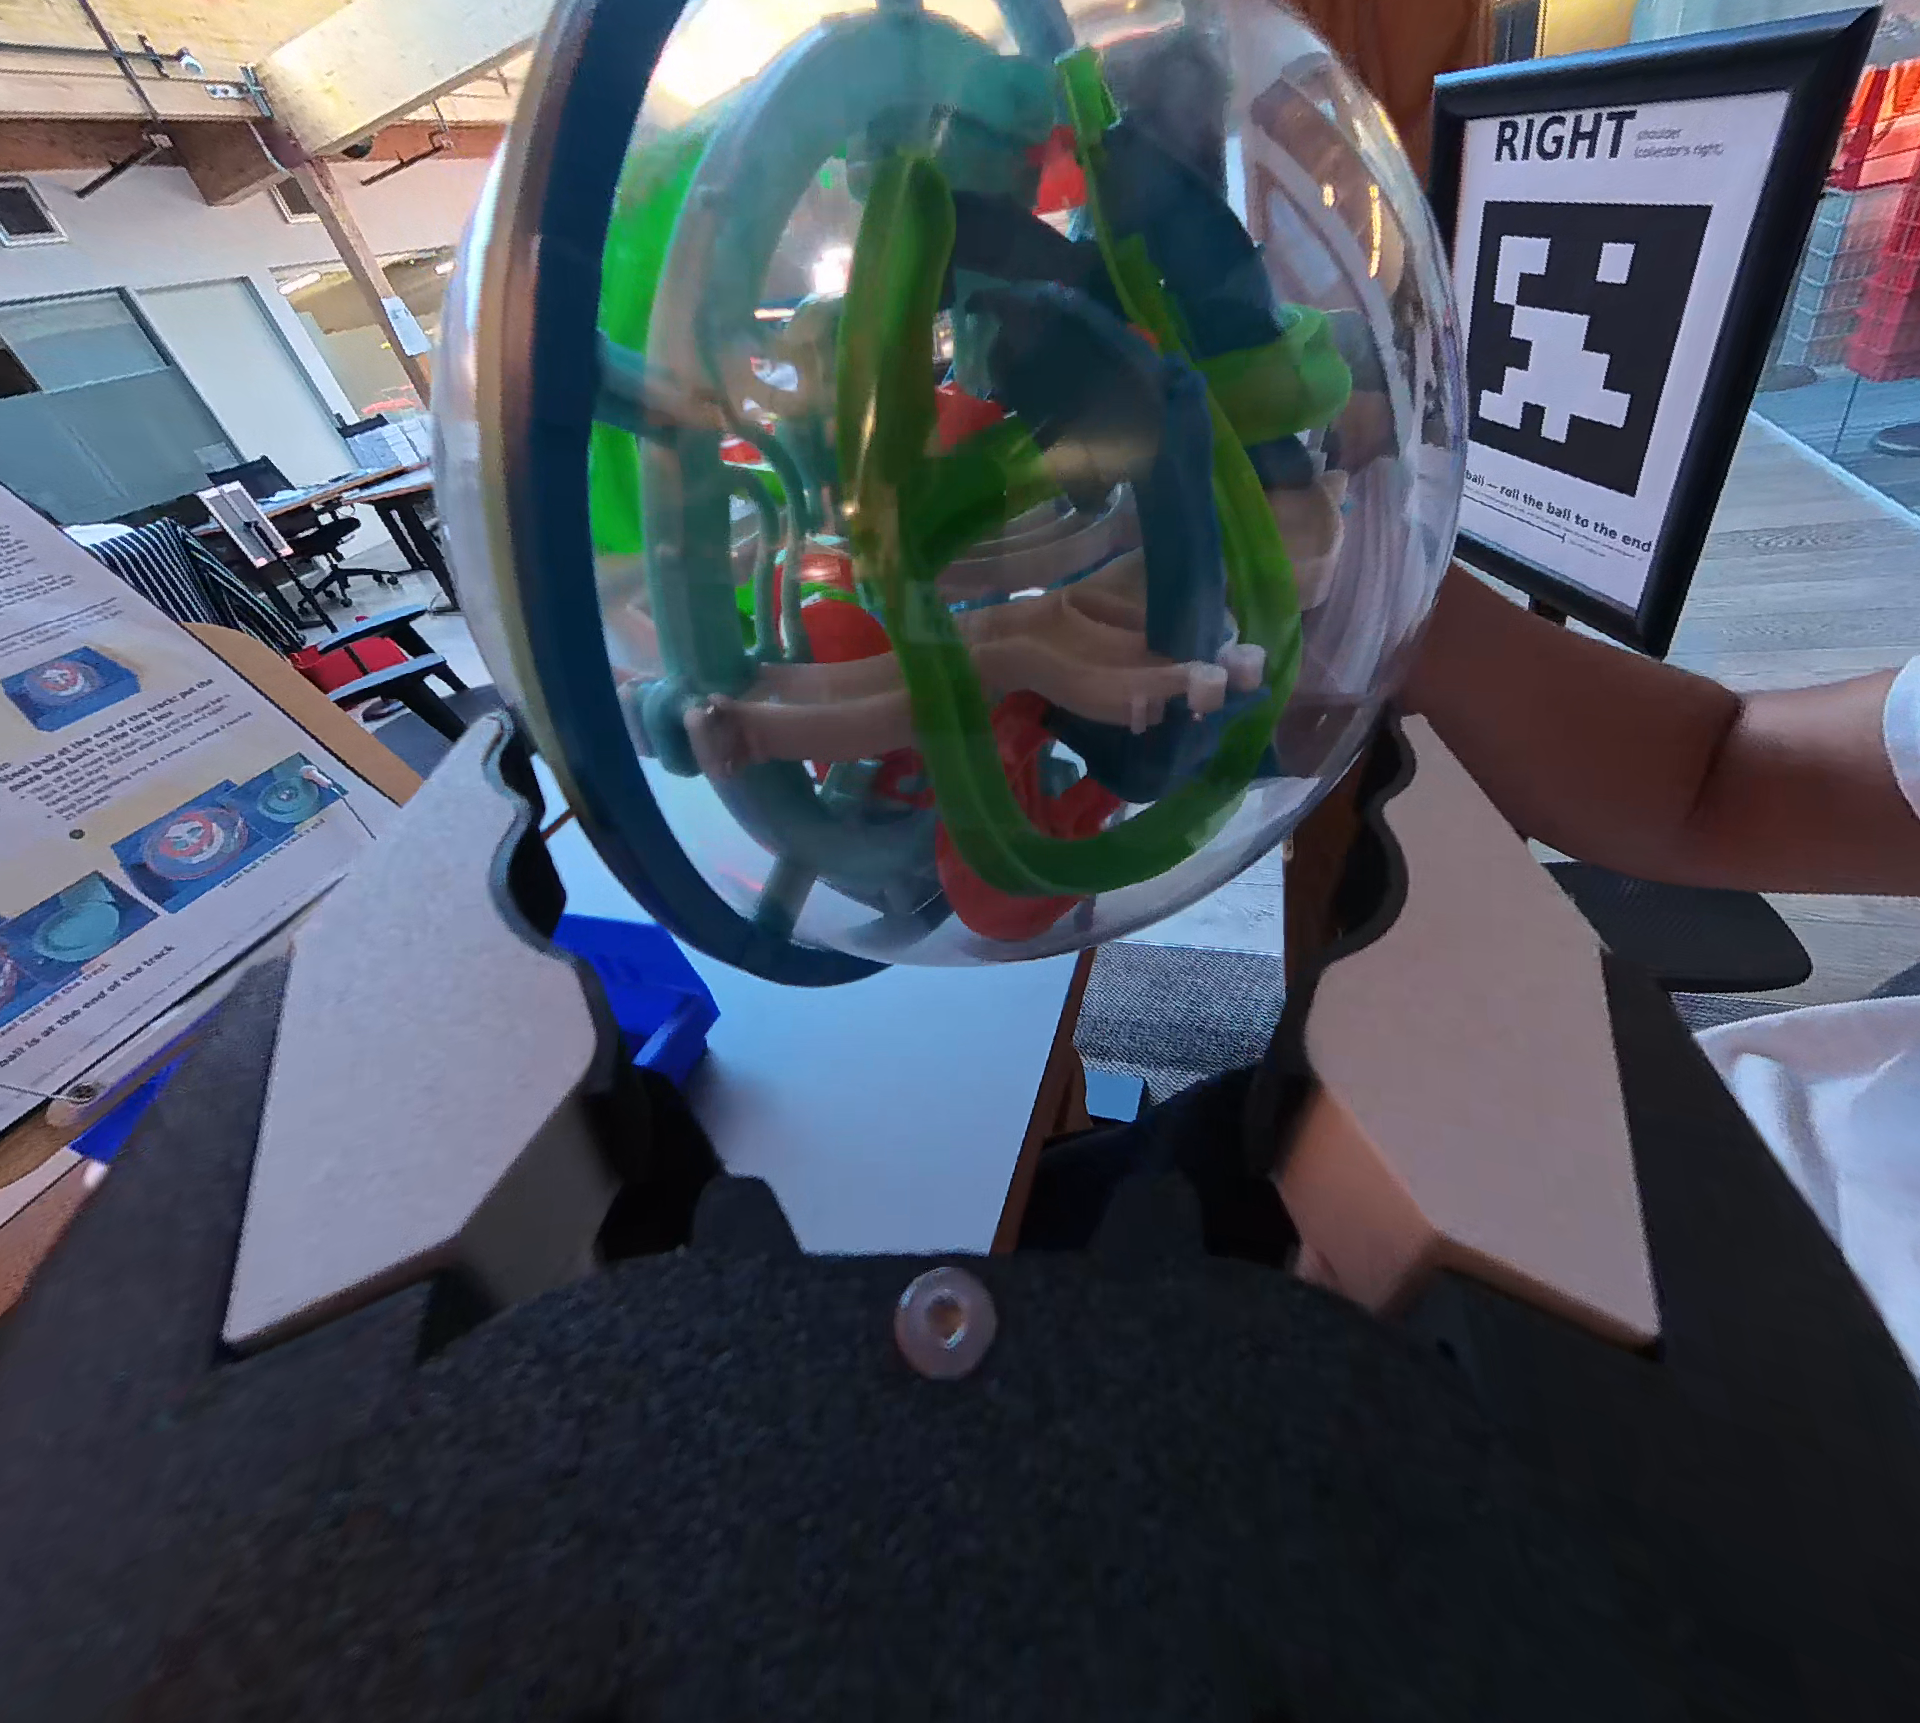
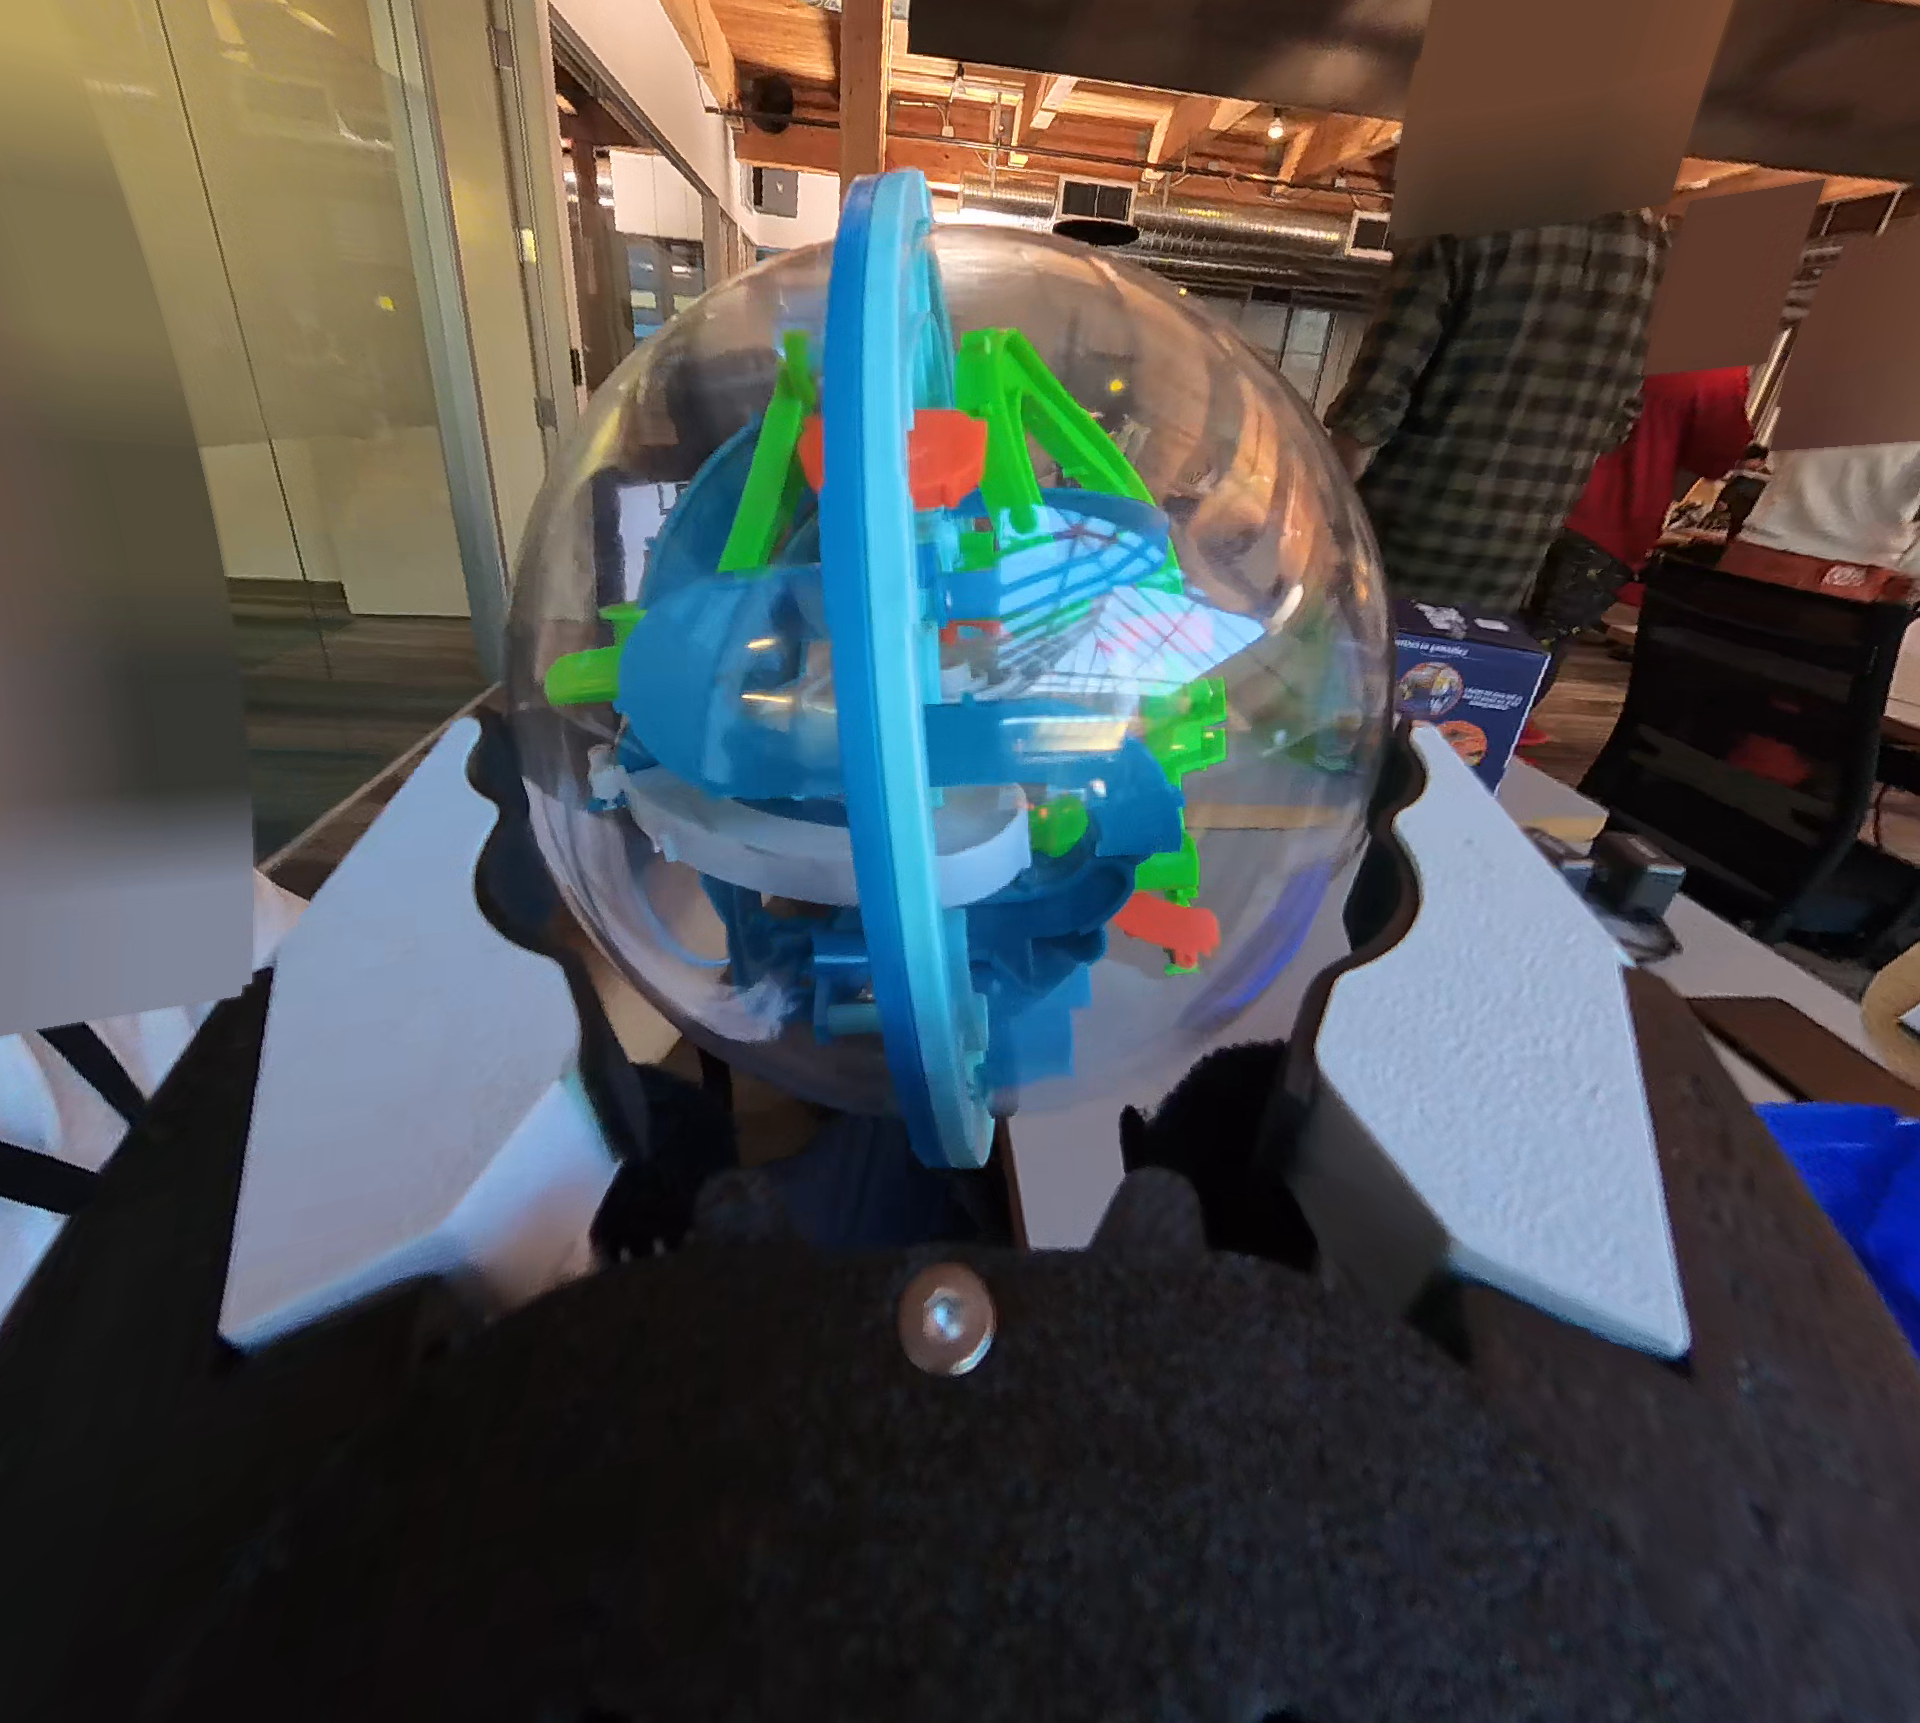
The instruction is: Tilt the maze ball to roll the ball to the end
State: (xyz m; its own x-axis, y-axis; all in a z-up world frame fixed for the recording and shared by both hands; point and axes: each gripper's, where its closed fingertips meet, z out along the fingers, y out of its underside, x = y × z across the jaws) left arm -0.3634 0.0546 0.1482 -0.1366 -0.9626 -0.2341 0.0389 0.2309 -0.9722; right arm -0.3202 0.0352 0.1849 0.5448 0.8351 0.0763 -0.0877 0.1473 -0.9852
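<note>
Both the left gripper [image 1: 951, 738] and right gripper [image 2: 940, 800] clamp the maze ball [image 1: 935, 426], lifted free so it can tilt.

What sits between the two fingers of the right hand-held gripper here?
The maze ball, its blue ring upright, fills the gap between the right hand-held gripper fingers, in the right wrist view.
</note>
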